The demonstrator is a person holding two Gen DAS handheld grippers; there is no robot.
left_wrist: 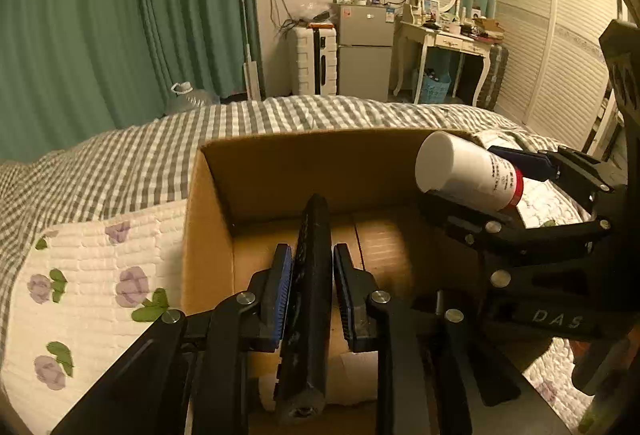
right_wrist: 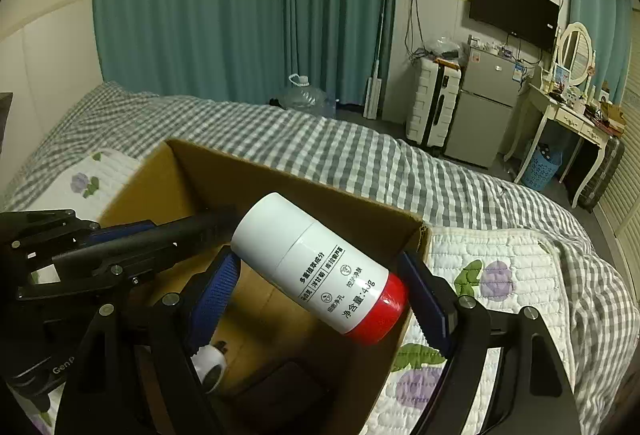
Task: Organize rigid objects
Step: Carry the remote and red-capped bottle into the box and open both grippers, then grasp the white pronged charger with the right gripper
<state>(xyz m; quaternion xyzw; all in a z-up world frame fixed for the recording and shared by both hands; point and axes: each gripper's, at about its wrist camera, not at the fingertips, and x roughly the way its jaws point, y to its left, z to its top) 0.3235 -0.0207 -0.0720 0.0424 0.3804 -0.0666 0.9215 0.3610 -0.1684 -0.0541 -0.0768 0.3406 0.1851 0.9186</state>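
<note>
here, both grippers hang over the open box on the bed.
left gripper (left_wrist: 310,291): over the box, tilted down into it; a long black bar (left_wrist: 308,295) stands on edge between its blue pads. the left pad lies against the bar, a thin gap shows at the right pad, so the clamp looks slack or just let go; i cannot tell if the bar is truly gripped.
right gripper (right_wrist: 316,295): jaws wide, clamped across a white bottle (right_wrist: 320,267) with a red end; the blue pads sit on its two sides.
bottle: lies tilted, white end up and away, red end low and near; black print on its side. it hangs above the right part of the box, not touching it.
bar: its far tip points into the box, its near end sticks out toward the camera.
box (left_wrist: 208,235): brown cardboard, flaps open, sitting on a quilt (left_wrist: 88,295) with purple flowers. inside, in the right wrist view, a small white round thing (right_wrist: 212,365) and a dark flat thing (right_wrist: 280,391) rest on the floor.
bed (right_wrist: 360,155): grey checked cover under the quilt.
room: green curtains, a wall screen, a small fridge, a white suitcase, a dresser with an oval mirror.
</note>
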